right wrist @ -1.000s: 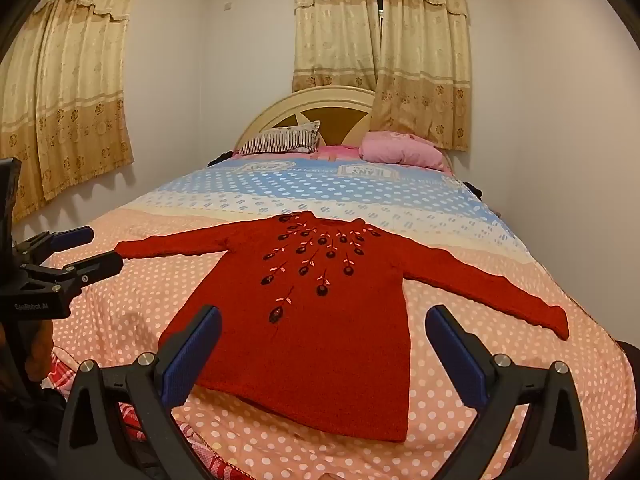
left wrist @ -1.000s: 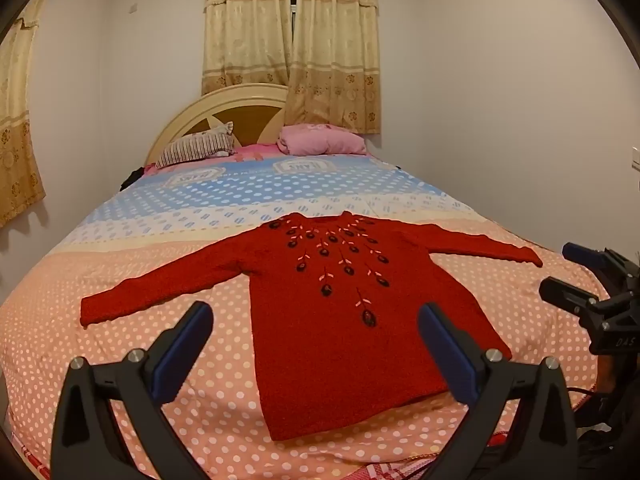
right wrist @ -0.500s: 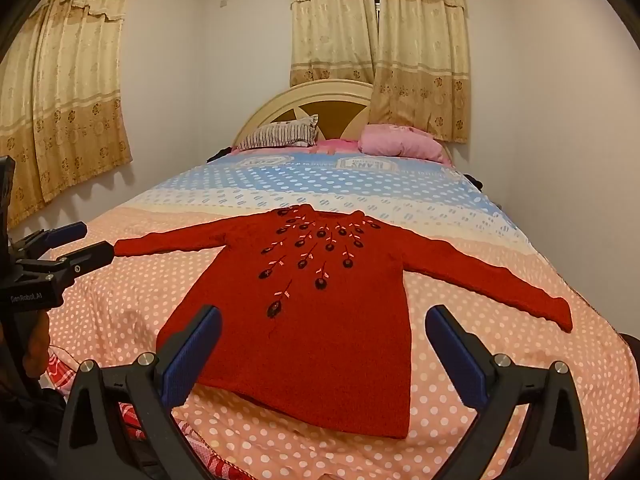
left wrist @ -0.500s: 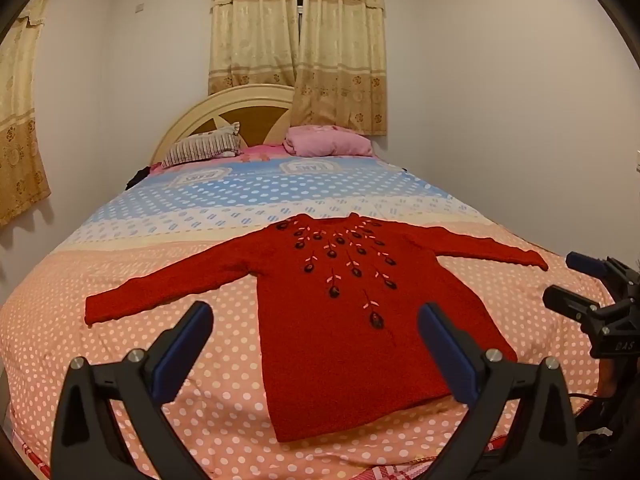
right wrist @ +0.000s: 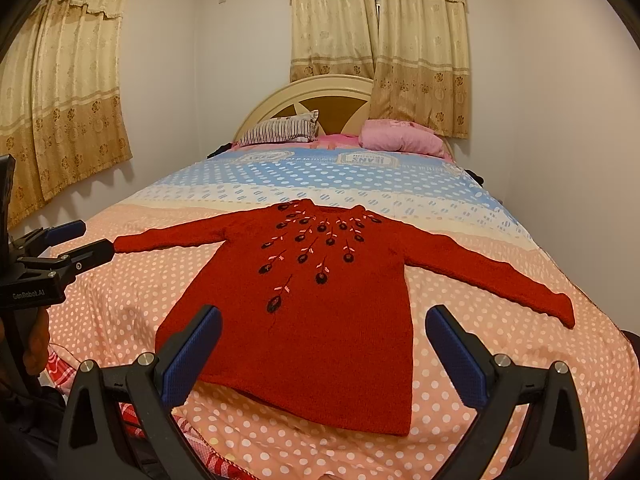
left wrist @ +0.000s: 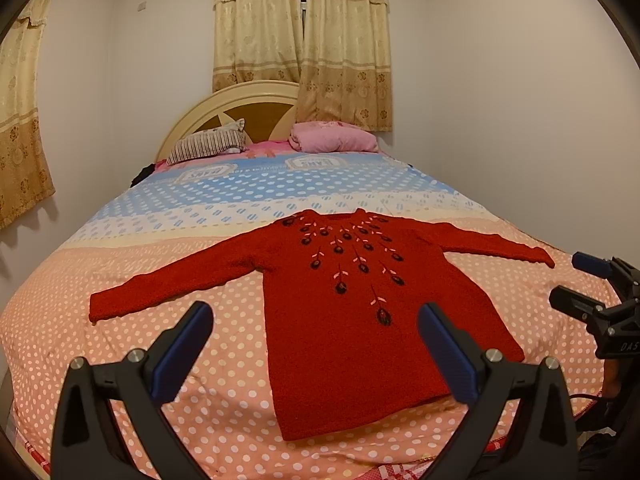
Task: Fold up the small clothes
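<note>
So, starting at the claws: the left gripper (left wrist: 314, 354) is spread wide with nothing between its blue pads, and the right gripper (right wrist: 324, 354) is spread just as wide and equally empty. Both are held above the foot end of the bed, clear of the fabric; nothing is touched yet.

Straight ahead of both, the red knit sweater (left wrist: 360, 320) is laid flat, front up, on the polka-dot bedspread (left wrist: 224, 412). Its long axis runs away from the claws: hem nearest, embroidered neckline pointed toward the headboard (right wrist: 320, 92). The sleeves are stretched out sideways across that axis.

Which side is nearer to what is the bit that matters, probably. Seen from the left wrist camera, the left sleeve (left wrist: 172, 284) is spread out ahead of the left claw, with its cuff well off to the left, and the body is sat ahead and a little right. From the right wrist camera it's mirrored: the right sleeve (right wrist: 492, 276) is run out to the right, cuff just beyond the right pad's line. So each sleeve is best reached by the claw on its own side, no crossing needed.

A first fold would likely be made inward from a sleeve, across the long axis. Knit is floppy, so a pinch on one layer only should be expected to be fiddly.
</note>
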A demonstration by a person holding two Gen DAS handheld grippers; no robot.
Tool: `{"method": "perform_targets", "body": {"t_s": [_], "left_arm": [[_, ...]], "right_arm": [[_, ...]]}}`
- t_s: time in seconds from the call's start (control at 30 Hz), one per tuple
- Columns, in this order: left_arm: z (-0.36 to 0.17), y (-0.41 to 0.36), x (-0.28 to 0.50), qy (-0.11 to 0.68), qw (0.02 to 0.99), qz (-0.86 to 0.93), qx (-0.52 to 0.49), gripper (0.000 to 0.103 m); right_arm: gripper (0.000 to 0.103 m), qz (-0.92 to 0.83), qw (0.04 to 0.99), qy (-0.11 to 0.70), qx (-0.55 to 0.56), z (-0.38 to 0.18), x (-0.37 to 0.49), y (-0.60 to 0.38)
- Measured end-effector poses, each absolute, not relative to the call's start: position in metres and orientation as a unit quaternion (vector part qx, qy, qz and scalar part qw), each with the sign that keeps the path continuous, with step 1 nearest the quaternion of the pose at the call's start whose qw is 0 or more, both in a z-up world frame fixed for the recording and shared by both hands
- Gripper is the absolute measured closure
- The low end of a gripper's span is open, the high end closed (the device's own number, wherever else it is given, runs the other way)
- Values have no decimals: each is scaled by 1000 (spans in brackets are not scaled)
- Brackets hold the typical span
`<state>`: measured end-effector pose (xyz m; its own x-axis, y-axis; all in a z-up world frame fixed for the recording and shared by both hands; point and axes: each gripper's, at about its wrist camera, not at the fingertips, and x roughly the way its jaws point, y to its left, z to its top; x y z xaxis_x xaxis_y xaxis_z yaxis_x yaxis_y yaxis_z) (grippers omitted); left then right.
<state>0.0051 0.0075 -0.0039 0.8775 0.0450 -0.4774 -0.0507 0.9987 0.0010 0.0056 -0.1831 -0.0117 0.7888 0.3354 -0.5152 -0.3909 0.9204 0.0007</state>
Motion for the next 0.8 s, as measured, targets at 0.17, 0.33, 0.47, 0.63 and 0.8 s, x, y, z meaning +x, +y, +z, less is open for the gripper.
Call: {"method": "perform_targets", "body": {"t_s": [0.17,0.33,0.47,0.63,0.8], "left_arm": [[-3,7,5,247,969,25,-5,0],[-3,9,5,247,969,25,-6,0],[-3,10,5,248,968,25,-5,0],[-4,11,5,250,968,24,-5,0],[-7,11,5,251,968,24,-4,0]], "right_arm": [[1,192,944,264,-52,-12,6,-184],[1,193,944,264,-52,-13,7,-184],[1,192,943,265,-52,-12,7,-184],[1,193,943,265,-52,-13,7,-184],[1,194,943,266,-52,-14,7,-184]]}}
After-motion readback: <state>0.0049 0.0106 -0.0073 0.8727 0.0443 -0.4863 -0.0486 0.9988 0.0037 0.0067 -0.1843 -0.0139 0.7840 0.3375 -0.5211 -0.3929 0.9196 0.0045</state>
